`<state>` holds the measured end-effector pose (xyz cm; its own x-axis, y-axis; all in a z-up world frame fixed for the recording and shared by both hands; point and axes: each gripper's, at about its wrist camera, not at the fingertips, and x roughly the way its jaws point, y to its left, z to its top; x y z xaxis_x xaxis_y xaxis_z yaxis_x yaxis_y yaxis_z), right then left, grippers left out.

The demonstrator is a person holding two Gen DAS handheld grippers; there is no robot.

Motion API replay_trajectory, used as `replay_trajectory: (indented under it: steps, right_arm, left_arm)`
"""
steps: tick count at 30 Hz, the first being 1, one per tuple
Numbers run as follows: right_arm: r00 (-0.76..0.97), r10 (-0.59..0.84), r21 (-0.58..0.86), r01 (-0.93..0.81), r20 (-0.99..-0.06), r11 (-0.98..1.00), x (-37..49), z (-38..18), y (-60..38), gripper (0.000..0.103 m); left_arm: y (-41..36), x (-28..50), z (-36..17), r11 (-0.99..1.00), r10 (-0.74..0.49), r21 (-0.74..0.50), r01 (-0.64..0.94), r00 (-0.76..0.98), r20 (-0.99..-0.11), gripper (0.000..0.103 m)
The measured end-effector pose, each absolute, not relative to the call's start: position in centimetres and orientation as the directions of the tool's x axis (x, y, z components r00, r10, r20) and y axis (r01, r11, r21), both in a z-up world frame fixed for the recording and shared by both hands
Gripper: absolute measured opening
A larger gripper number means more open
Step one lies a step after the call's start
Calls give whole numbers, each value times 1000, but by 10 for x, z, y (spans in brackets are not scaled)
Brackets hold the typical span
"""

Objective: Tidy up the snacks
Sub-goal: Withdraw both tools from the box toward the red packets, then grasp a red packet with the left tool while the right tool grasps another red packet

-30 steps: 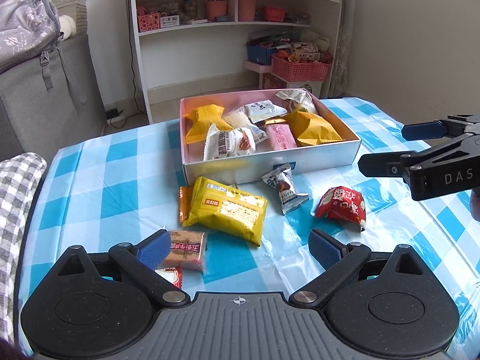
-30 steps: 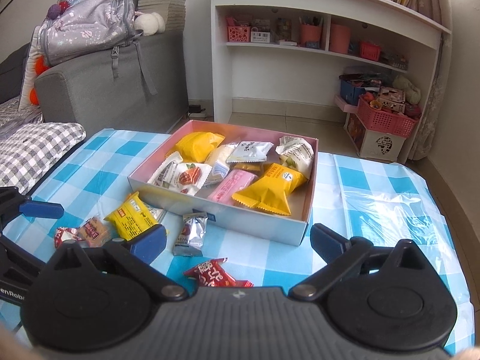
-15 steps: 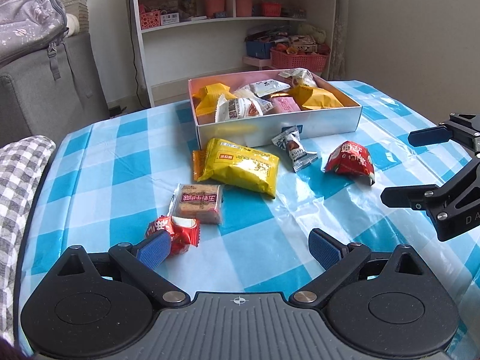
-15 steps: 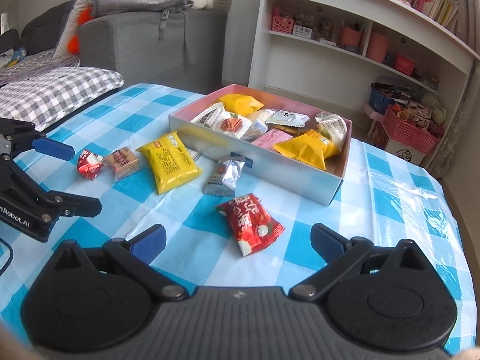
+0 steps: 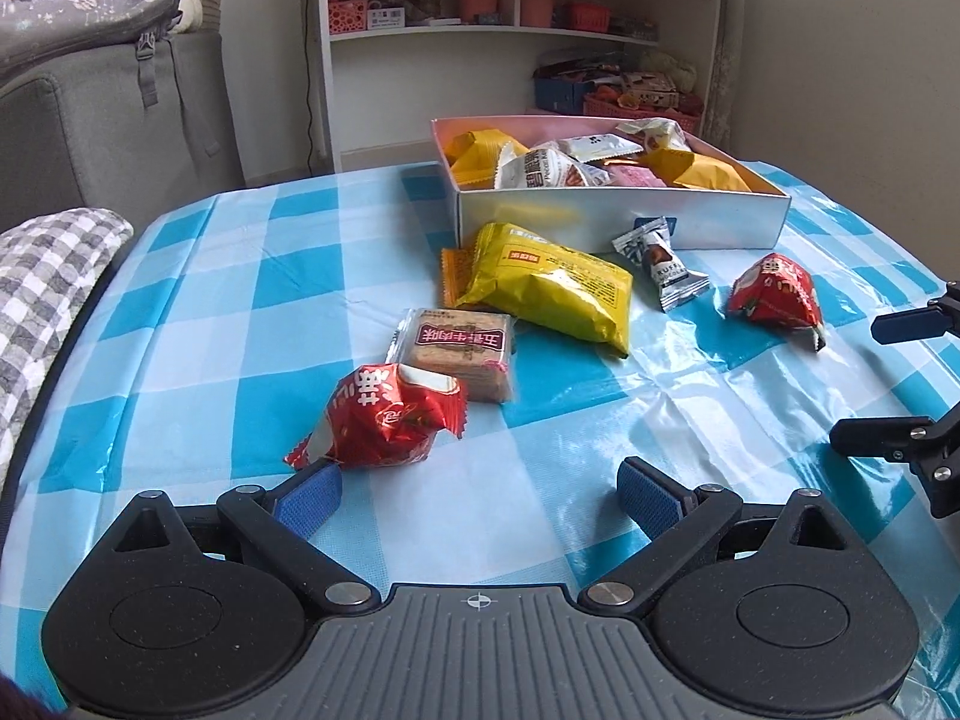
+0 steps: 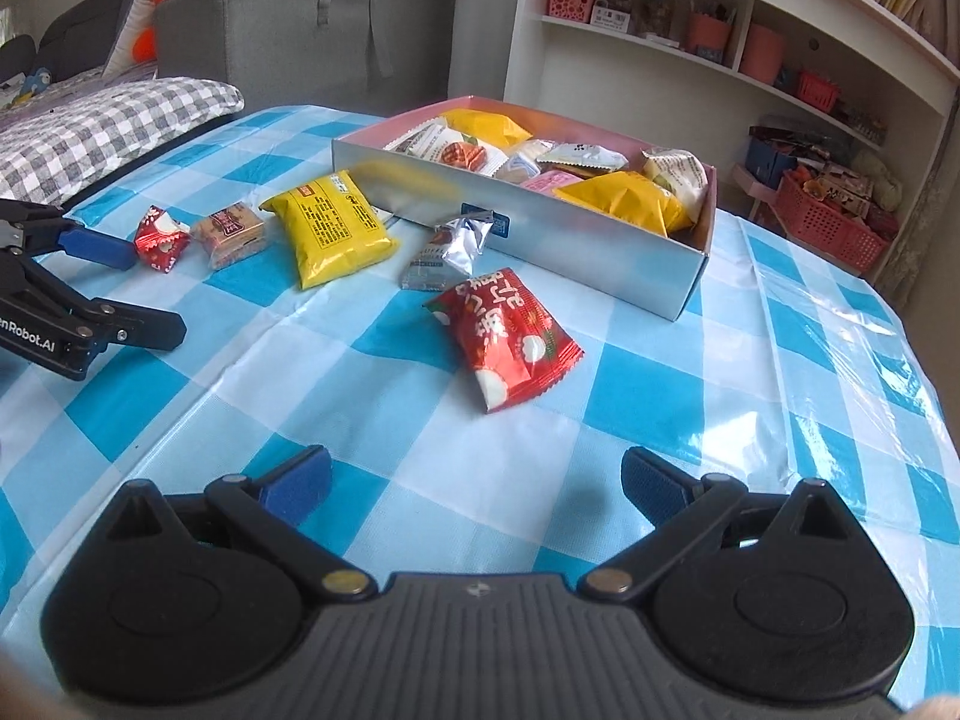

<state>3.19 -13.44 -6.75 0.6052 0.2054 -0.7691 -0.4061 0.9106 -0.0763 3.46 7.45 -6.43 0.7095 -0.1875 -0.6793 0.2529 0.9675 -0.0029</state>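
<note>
A: How much of the sorting was done at that moment?

B: It was judged as partly done; several packets were already laid inside the box (image 5: 618,219), but five snacks were seen outside it on the checked tablecloth (image 5: 240,276). From left to right these were noted: the small red packet (image 5: 384,420); the brown biscuit pack (image 5: 459,351), touching it; the yellow bag (image 5: 549,288), lying over a thin orange packet; the silver candy (image 5: 663,261), just beside the box wall; the red strawberry packet (image 6: 507,339), a little apart.

A: And where were the grippers placed?

B: The left gripper (image 5: 480,495) was held wide, with nothing gripped; the small red packet was found just ahead of its left finger, so this one was probably to be taken first. The right gripper (image 6: 474,477) was also spread wide and empty; the red strawberry packet was lying ahead of it, near but not between the fingers.
</note>
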Motion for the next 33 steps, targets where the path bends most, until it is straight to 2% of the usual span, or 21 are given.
replay_trajectory:
  steps: [7,23,26,30,33]
  right_arm:
    - [575,244,-19,-412,-781,911,44,-73,-136,103]
    - [570,252,-29,-437,-782,899,69,-74,-131,103]
    - [575,244,-32,-426,-781,904,75,-75,-131,102]
    - [579,239,-30,-415,-779,909,82,-74,-132,97]
    - [581,240,-27,-412,-778,911,86,-72,-131,89]
  left_arm:
    - [81,40,-64,968,-191,-8,251,718,-669,99]
    - [100,56,-64,982,-142,1,190,737,-660,97]
    - [99,61,-64,981,-142,6,192,744,-653,92]
    - [100,64,-63,982,-136,13,190,752,-645,75]
    - [101,64,-62,981,-137,17,193,754,-643,63]
